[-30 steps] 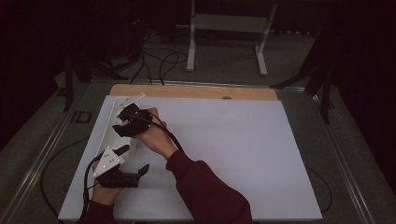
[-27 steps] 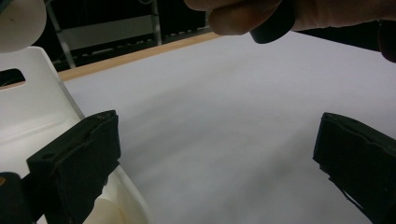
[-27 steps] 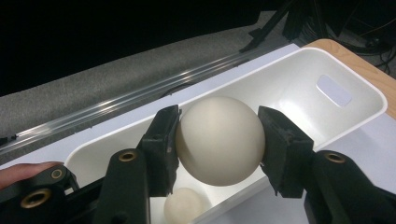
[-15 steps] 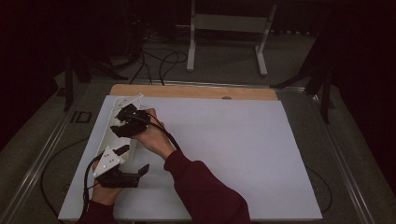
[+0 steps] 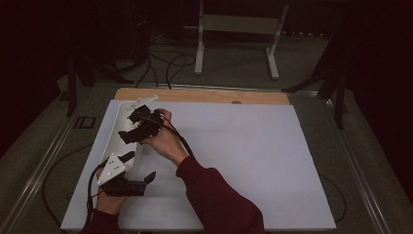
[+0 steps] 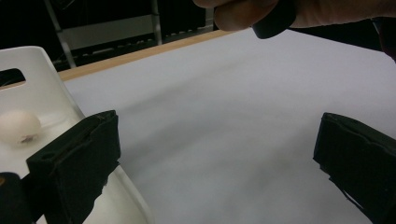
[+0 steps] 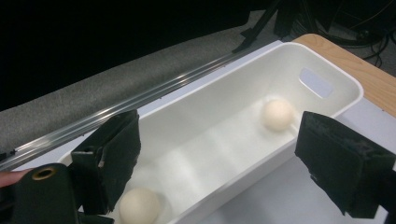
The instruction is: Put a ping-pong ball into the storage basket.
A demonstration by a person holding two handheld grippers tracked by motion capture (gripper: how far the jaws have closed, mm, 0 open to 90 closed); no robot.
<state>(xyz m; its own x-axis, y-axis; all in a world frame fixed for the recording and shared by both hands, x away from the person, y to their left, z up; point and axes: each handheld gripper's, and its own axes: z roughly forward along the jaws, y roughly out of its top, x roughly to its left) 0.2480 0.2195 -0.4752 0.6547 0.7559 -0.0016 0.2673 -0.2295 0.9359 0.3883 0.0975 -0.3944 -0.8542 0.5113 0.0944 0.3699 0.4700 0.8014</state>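
Egg [image 7: 139, 206]: lying in the white bin [image 7: 219, 116] at the table's left edge, a second egg [image 7: 277, 115] toward its far end.
Right gripper [image 7: 219, 163]: I'm holding it over the bin, jaws just opened wide, gripping nothing.
Left gripper [image 5: 139, 168]: I'm keeping it wide open, empty, near the front-left corner.
Doing it well: I'm lifting straight up, clear of the bin wall.

Dark lab: floor cables [image 5: 165, 63], metal stand [image 5: 238, 29]

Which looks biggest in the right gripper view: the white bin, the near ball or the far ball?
1. White bin, by far the largest.
2. Near ball and far ball look about alike; the near one's closeness to the camera makes ranking them unsure.
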